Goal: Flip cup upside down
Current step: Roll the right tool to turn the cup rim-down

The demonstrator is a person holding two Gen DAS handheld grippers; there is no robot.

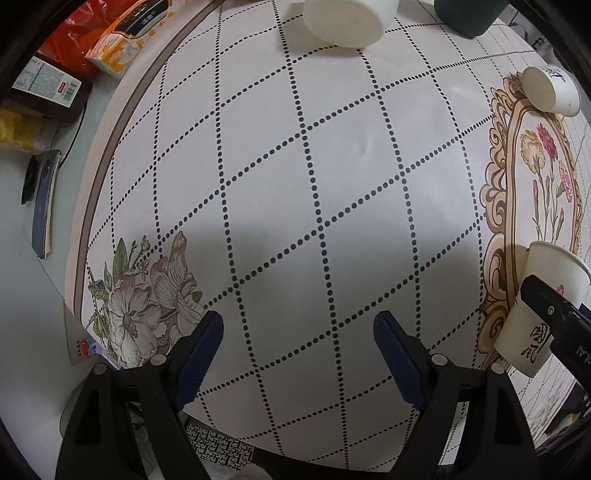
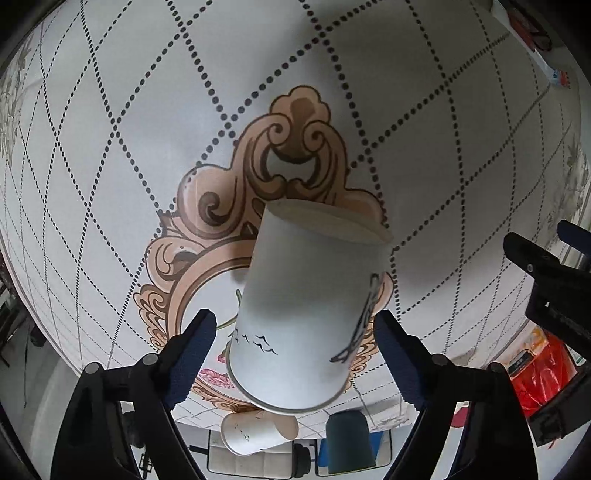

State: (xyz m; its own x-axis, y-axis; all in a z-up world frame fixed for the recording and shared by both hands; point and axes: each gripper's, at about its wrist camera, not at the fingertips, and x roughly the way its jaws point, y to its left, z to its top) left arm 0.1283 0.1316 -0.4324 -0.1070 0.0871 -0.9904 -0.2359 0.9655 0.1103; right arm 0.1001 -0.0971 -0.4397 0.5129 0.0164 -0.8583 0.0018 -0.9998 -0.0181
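Observation:
A white paper cup [image 2: 306, 314] with black bird drawings stands between the fingers of my right gripper [image 2: 295, 354]. Its flat bottom faces me and its rim is on the tablecloth. The jaws are open, and a gap shows on each side of the cup. The same cup [image 1: 535, 306] shows at the right edge of the left wrist view, partly behind the right gripper. My left gripper [image 1: 299, 354] is open and empty above the dotted tablecloth [image 1: 295, 184].
A second paper cup [image 1: 552, 90] lies on its side at the right. A large white cup [image 1: 347, 20] and a dark green cup [image 1: 469, 16] stand at the far edge. Orange packets [image 1: 122, 33] and a dark phone [image 1: 42, 205] lie left of the cloth.

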